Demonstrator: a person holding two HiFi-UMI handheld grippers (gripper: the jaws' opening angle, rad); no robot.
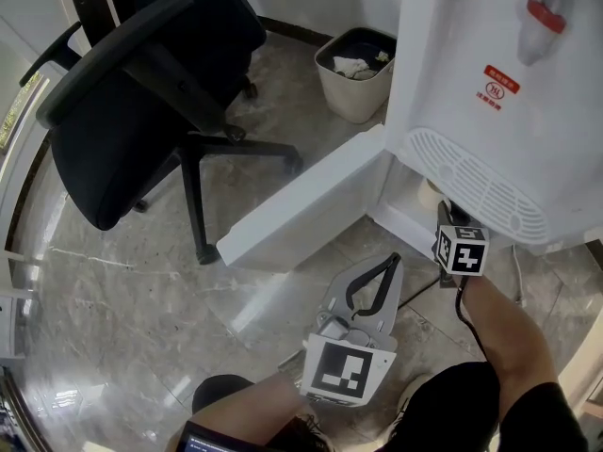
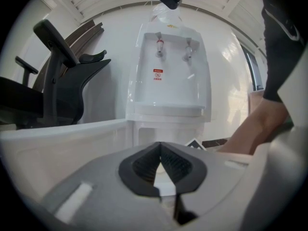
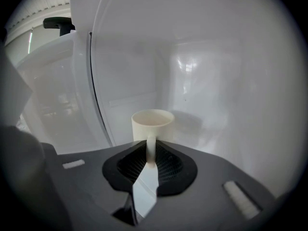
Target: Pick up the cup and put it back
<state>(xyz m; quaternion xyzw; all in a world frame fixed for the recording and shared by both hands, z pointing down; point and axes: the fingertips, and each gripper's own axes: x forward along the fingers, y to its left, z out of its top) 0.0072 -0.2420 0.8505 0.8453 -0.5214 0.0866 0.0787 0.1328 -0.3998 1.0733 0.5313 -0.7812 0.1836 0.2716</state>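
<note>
A cream cup stands upright inside the white cabinet under the water dispenser. In the head view only a part of the cup shows in the cabinet opening. My right gripper reaches into the cabinet, its ribbed pads shut on the cup's handle. Its marker cube sits just outside the opening. My left gripper hangs lower, in front of the cabinet, shut with nothing in it. In its own view the left gripper points at the dispenser's front.
The cabinet door stands swung open to the left. A black office chair is at the left, and a beige waste bin with paper in it sits behind the door. The floor is grey marble tile.
</note>
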